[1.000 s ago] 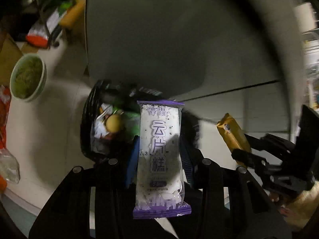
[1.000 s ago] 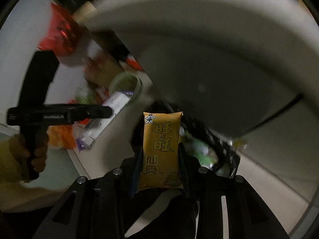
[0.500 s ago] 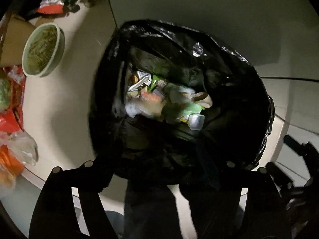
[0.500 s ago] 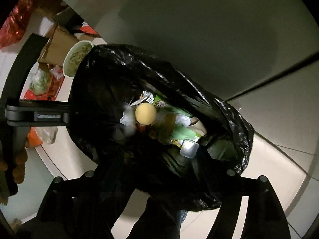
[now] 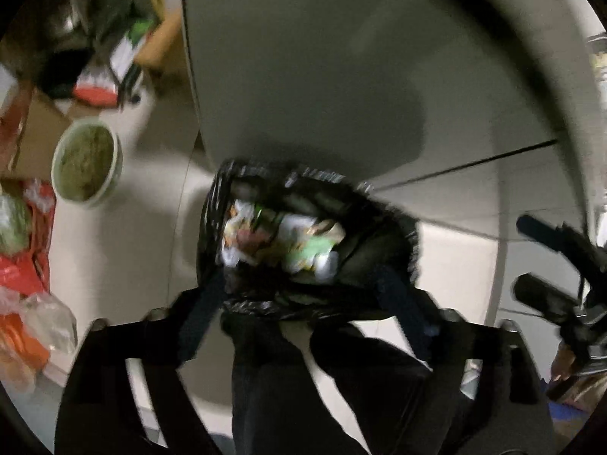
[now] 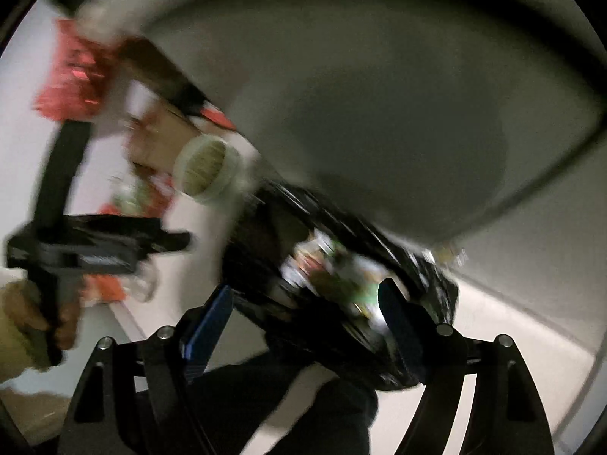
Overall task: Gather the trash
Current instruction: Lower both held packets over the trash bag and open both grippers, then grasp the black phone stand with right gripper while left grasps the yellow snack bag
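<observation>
Both snack packs are gone from the left gripper point(image 5: 303, 295) and right gripper point(image 6: 303, 314), whose jaws have just opened wide and empty over the black trash bag point(image 5: 383, 242), so that trash is in.

Left gripper point(image 5: 303, 303) and right gripper point(image 6: 303, 314), each gripping a snack packet a second ago, have just been opening and now stand empty above the black trash bag point(image 5: 379, 250).
</observation>
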Motion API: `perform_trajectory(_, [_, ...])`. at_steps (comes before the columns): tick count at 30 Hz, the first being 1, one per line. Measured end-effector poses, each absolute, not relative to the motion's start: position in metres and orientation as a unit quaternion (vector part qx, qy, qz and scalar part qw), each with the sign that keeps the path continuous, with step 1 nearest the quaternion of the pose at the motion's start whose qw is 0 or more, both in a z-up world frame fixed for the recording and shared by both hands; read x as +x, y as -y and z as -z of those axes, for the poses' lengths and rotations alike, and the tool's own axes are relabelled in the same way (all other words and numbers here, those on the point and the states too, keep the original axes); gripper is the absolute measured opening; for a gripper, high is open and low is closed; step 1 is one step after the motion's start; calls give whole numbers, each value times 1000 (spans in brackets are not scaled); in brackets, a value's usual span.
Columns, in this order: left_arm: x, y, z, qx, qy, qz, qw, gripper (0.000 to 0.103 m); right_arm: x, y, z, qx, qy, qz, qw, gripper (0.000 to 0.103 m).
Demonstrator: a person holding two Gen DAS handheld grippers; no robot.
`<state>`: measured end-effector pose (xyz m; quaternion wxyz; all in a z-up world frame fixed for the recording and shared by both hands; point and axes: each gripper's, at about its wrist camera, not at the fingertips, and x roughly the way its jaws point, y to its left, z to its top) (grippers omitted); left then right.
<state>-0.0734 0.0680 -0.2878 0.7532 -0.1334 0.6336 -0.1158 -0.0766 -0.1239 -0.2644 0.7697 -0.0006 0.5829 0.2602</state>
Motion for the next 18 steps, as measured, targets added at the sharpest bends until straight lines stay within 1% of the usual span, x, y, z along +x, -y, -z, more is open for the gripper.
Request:
perform_trajectory(1, [-75,-68,269,-140,-617,125,764,87,-75,119,236,4,-560,-280,780,78])
perform_trajectory(2, [-76,-70,258,-142,-606,131,771,87,-73,116,216,8,-543,-294,786,81])
perform_trajectory(3, [-77,-70,238,-140,-589,135,784,87,-68,110,182,15,-511,-314,800,86])
perform_trajectory(5, [-79,-70,214,-134,-563,134,804,87,-56,105,138,20,-461,-331,823,90])
perform_trajectory(6, [-78,-71,203,-131,-550,132,814,87,-49,103,124,18,-444,-331,832,93])
perform_trajectory(8, [-76,-76,183,-128,-525,118,833,87,-25,98,93,10,-402,-324,856,94])
perform_trajectory(12, [-76,-93,170,-153,-500,92,847,87,32,91,73,-19,-370,-254,894,97])
perform_trajectory(16, [-81,-114,168,-192,-494,68,845,87,109,84,81,-23,-384,-168,908,97])
perform_trajectory(18, [-84,-119,164,-193,-494,61,846,87,137,79,93,-38,-390,-146,909,97])
